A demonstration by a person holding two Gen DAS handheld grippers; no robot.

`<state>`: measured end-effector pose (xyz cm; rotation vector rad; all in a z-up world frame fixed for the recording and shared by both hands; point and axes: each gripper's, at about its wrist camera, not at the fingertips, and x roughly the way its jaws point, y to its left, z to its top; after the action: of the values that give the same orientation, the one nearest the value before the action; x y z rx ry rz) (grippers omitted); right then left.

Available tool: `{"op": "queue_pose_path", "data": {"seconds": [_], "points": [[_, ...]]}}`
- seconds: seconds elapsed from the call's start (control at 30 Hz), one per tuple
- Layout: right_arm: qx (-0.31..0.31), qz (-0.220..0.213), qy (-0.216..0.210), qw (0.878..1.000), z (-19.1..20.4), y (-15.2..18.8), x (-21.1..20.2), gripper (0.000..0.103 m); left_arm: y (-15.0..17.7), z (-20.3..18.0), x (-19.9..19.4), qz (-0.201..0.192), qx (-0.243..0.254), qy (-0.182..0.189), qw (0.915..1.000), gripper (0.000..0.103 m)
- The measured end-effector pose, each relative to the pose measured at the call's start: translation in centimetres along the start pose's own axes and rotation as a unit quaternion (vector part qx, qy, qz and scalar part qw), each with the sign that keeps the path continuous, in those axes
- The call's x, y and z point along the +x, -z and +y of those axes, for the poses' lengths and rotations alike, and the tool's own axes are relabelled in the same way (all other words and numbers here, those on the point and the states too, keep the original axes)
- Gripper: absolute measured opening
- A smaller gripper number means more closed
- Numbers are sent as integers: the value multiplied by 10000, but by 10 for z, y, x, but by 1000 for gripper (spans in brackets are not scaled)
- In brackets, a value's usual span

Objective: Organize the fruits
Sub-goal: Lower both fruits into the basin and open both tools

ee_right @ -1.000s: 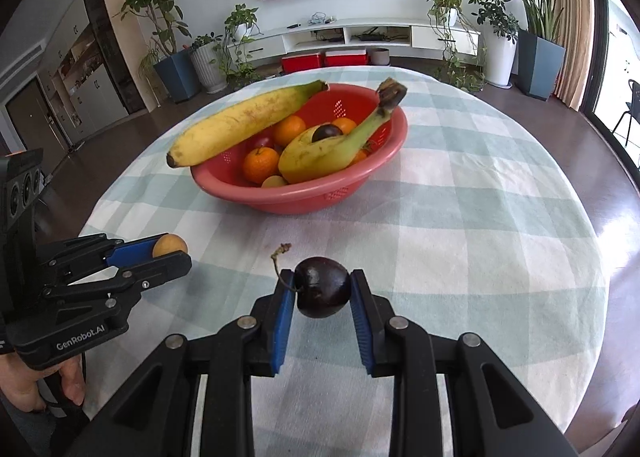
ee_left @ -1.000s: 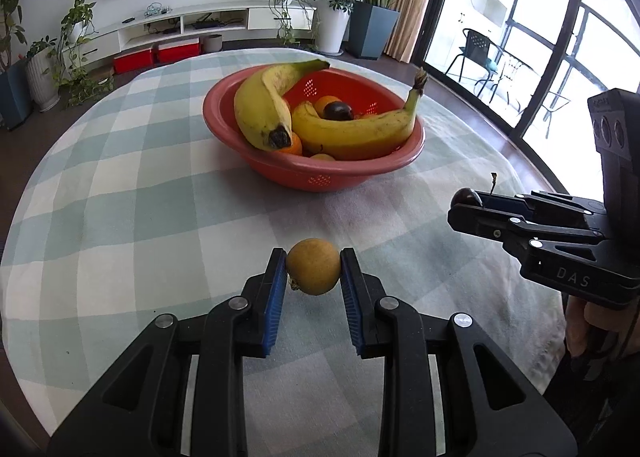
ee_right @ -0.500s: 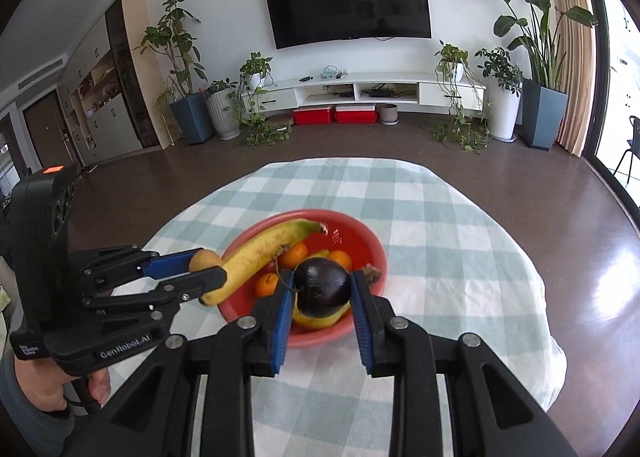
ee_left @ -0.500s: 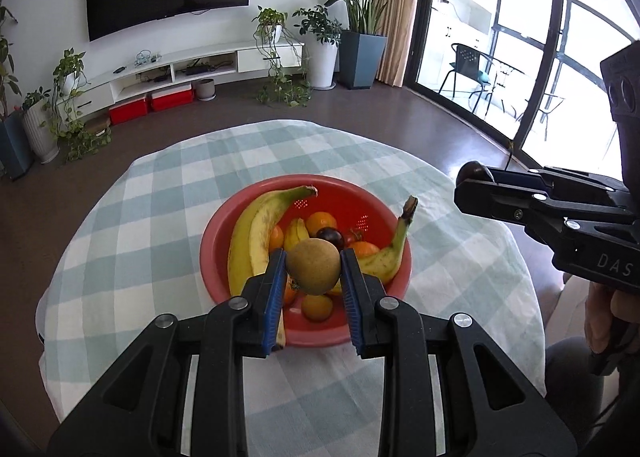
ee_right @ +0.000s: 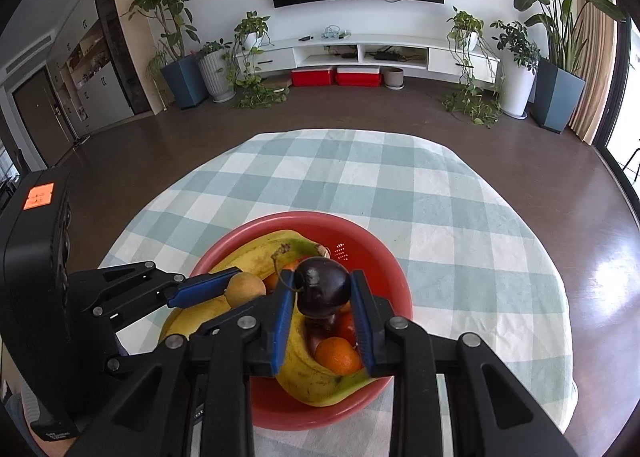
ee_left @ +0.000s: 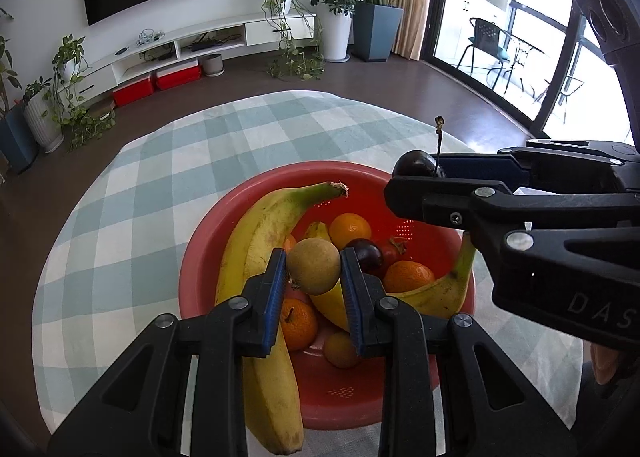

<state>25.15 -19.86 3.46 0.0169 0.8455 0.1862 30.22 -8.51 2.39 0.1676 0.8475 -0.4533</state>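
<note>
Balcony chairs [ee_left: 486,37] show only beside the left gripper [ee_left: 313,272].

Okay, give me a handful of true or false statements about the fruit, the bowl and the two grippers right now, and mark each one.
1. The left gripper holds a tan round fruit. True.
2. The right gripper is empty. False: it is shut on a dark cherry with a stem.
3. The bowl is red. True.
4. The bowl holds only oranges. False: bananas, oranges and dark fruit lie in it.
5. Both held fruits are above the bowl. True.
6. The tablecloth is plain white. False: it is checked.
</note>
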Motion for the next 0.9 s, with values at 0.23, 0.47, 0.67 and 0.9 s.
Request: {"op": "queue_pose_path", "data": {"seconds": [0.23,0.47,0.67,0.9], "points": [[11,379,137,9992,-5,5,29,31,1,-3,11,-6,111,-169,9998,25],[-12,416,185,9990,-5,5,32,31,0,-3,11,-25,137,-166,9998,26],[-36,430,217,9988,-3,5,33,31,1,-5,11,-20,181,-192,9996,27],[-61,404,218,9989,-1,5,31,33,2,-8,8,-28,202,-190,9996,43]]}}
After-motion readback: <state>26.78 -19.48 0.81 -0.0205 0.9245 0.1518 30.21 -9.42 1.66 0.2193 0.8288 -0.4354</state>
